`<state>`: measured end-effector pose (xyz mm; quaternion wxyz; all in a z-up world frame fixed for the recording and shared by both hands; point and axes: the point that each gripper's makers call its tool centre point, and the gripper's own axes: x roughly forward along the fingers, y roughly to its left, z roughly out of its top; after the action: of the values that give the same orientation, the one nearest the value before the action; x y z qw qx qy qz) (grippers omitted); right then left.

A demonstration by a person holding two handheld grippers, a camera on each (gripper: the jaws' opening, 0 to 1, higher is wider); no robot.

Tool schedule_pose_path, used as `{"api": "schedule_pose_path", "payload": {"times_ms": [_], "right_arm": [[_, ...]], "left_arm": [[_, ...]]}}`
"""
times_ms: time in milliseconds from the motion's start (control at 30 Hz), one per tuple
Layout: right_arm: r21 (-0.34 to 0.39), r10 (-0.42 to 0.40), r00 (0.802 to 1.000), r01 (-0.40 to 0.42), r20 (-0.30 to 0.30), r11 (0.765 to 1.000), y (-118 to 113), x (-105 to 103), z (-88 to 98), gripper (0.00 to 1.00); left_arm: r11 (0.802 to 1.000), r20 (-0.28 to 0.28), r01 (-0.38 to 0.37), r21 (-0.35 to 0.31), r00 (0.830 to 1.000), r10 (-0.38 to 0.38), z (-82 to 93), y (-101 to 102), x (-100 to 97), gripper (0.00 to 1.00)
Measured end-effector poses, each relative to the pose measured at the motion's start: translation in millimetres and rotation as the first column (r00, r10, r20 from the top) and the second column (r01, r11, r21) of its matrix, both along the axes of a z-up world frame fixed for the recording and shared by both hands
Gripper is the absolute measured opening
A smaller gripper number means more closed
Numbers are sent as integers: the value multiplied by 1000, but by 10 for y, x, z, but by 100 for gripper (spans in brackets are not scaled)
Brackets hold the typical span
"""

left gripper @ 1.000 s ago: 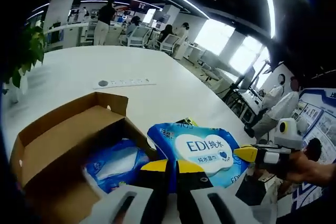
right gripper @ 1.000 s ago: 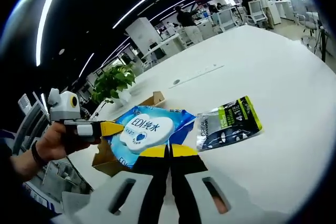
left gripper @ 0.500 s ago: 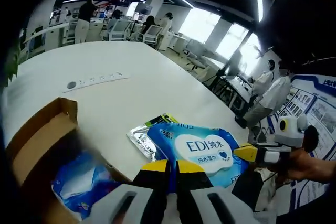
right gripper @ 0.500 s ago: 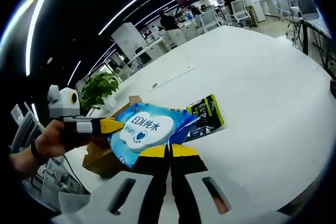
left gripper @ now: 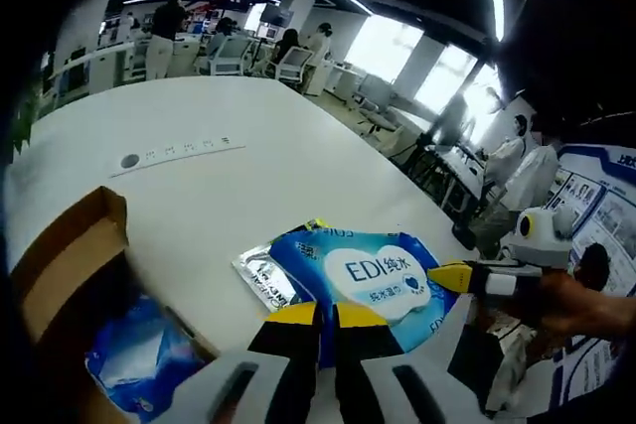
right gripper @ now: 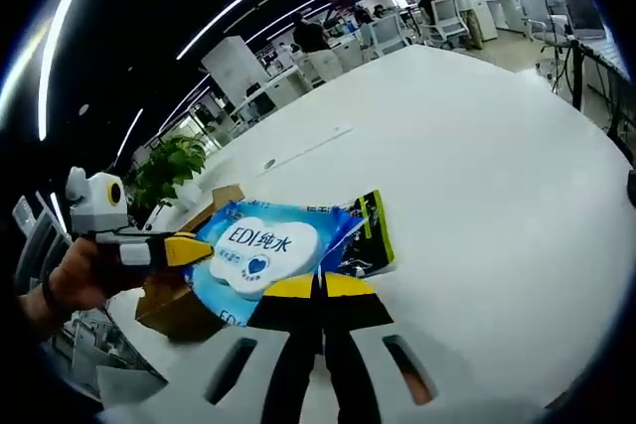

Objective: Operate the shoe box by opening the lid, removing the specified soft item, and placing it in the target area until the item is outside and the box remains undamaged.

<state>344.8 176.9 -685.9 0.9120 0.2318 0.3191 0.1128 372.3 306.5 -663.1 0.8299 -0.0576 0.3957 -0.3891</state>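
Note:
A blue wipes pack [left gripper: 378,275] with a white "EDI" label hangs over the white table [left gripper: 248,186], held at two edges. My left gripper [left gripper: 326,313] is shut on its near edge, and my right gripper [left gripper: 449,275] comes in from the right, shut on its other side. In the right gripper view the wipes pack [right gripper: 253,245] sits between my right gripper [right gripper: 320,285] and the left gripper [right gripper: 189,248]. The open cardboard shoe box [left gripper: 65,250] lies at the left with another blue soft pack [left gripper: 139,354] inside. A silver and green packet [left gripper: 260,270] lies on the table under the wipes pack.
A grey power strip [left gripper: 179,151] lies further back on the table. A potted plant [right gripper: 164,171] stands behind the box [right gripper: 179,310]. The green packet [right gripper: 370,235] lies on the table [right gripper: 467,166]. People and office chairs [left gripper: 234,52] are beyond the far edge.
Both grippers have carried the wipes pack away from the box, and it now hangs over the silver and green packet. The box has slid toward the left edge of the left gripper view.

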Motion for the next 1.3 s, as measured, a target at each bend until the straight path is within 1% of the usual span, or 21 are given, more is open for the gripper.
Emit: {"api": "schedule_pose_path", "payload": {"times_ms": [133, 333, 600, 767, 900, 1000, 1133, 1233, 1300], "right_arm": [[-10, 6, 1000, -6, 0, 1000, -29, 182, 10, 0], [-25, 17, 1000, -17, 8, 1000, -79, 464, -2, 0], [-31, 16, 1000, -16, -4, 999, -131, 689, -107, 0], [-39, 24, 999, -25, -21, 999, -147, 779, -219, 0], [-58, 34, 999, -35, -26, 998, -171, 855, -304, 0], [-65, 36, 999, -39, -34, 997, -202, 892, -381, 0], [-70, 43, 998, -46, -43, 996, -221, 903, -479, 0], [-68, 40, 998, -44, -58, 997, -217, 880, -576, 0], [-79, 47, 997, -52, -68, 995, -182, 828, -621, 0]], "left_arm": [[1000, 6, -18, 7, 1000, 18, -26, 5, 75, 3], [999, 1, -29, 19, 1000, 29, -79, -1, 155, 3], [998, 4, -18, 59, 1000, 18, -199, -40, 259, 3], [996, -1, -24, 81, 1000, 24, -308, -68, 354, 3], [992, 20, -17, 125, 1000, 14, -393, -94, 427, 3], [990, 7, -17, 137, 1000, 16, -474, -128, 454, 3], [986, 4, -3, 166, 1000, 3, -597, -142, 480, 3], [982, -10, 1, 189, 1000, 1, -673, -132, 442, 3], [976, 3, 8, 217, 1000, -9, -689, -120, 440, 3]]}}
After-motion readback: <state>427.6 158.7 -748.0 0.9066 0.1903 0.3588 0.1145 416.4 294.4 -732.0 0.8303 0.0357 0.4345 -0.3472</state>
